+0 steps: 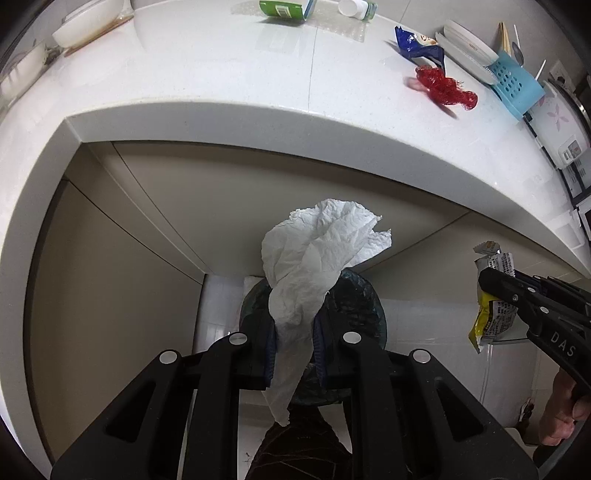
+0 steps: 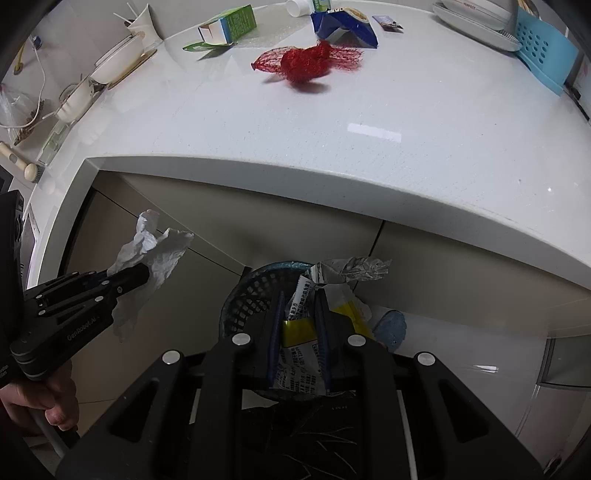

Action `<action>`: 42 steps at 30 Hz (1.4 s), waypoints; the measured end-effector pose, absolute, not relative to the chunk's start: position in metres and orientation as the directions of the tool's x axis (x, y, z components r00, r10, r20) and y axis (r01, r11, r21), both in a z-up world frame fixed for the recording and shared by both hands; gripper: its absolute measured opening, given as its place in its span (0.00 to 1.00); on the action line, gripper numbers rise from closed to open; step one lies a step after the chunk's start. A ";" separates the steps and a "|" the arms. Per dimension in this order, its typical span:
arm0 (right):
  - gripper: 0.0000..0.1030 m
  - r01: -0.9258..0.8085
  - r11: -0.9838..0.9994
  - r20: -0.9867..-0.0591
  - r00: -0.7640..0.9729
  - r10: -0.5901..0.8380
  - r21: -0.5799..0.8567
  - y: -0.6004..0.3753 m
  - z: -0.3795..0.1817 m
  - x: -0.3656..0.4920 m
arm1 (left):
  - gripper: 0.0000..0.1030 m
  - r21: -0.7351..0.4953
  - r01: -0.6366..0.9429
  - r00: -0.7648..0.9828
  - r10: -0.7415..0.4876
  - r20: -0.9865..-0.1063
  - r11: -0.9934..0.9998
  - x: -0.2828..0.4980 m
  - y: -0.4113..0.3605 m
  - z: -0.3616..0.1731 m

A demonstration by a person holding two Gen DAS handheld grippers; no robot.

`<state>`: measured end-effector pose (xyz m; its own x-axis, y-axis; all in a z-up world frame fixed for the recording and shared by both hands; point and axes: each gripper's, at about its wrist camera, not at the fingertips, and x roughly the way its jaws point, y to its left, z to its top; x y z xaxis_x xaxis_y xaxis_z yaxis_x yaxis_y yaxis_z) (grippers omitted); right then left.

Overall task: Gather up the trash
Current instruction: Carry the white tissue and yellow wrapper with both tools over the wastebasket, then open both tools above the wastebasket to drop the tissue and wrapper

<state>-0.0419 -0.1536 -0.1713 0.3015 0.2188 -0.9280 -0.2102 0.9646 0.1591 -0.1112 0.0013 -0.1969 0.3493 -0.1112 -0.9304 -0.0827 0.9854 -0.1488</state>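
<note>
A: Paper, white and crumpled: tissue [image 1: 314, 266] pinched between the nearly closed pads of the left gripper [image 1: 294, 339] in the left wrist view. Most of the sheet fans out ahead of the tips; a thin tail hangs back behind the jaws.

B: Directly beyond the tips, and well below, dark mesh bin [image 1: 354, 306] on the floor. Seems lined up. Still, light and broad, so likely to drift on release and land on the tiles beside the rim.

A: Could also cling to one pad by that trailing tail and lift away again with the tool. Off to the right, right gripper [image 1: 496, 291] clamped on a yellow-and-silver wrapper [image 1: 491, 317], level with the left tool but well clear of the bin from this angle.

B: Further ahead, up on the white countertop [image 1: 221, 92]: red mesh bag [image 1: 447, 86], blue snack bag [image 1: 417, 42], green carton [image 1: 286, 9]. Not yet collected.

A: Right wrist view now. Wrapper [image 2: 301, 343] held tight between almost shut jaws of the right gripper [image 2: 298, 336], foil end [image 2: 354, 267] crumpled past the tips.

B: Bin [image 2: 255, 291] ahead of the tips but offset to the left; right half of the wrapper looks to overhang the rim. Opened here, might catch the edge and tip out onto the floor.

A: To the left, left gripper [image 2: 142, 275] with the tissue [image 2: 155, 251], close by. Both tools heading for one small opening, so a knock between them possible, or one piece bouncing off the other.
</note>
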 end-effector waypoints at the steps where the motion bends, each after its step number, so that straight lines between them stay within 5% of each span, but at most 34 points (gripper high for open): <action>1: 0.15 -0.213 0.964 -0.929 0.300 0.218 0.158 -0.152 -0.174 -0.042 | 0.15 -0.145 -0.083 0.350 -0.108 -0.931 0.986 -0.112 0.001 -0.199; 25: 0.17 -0.340 0.925 -0.940 0.227 0.254 0.169 -0.112 -0.242 -0.041 | 0.16 -0.143 -0.136 0.349 -0.088 -0.933 0.980 -0.126 0.010 -0.221; 42: 0.41 -0.351 0.922 -0.940 0.226 0.255 0.166 -0.118 -0.254 -0.041 | 0.16 -0.118 -0.132 0.315 -0.071 -0.946 0.984 -0.112 0.001 -0.237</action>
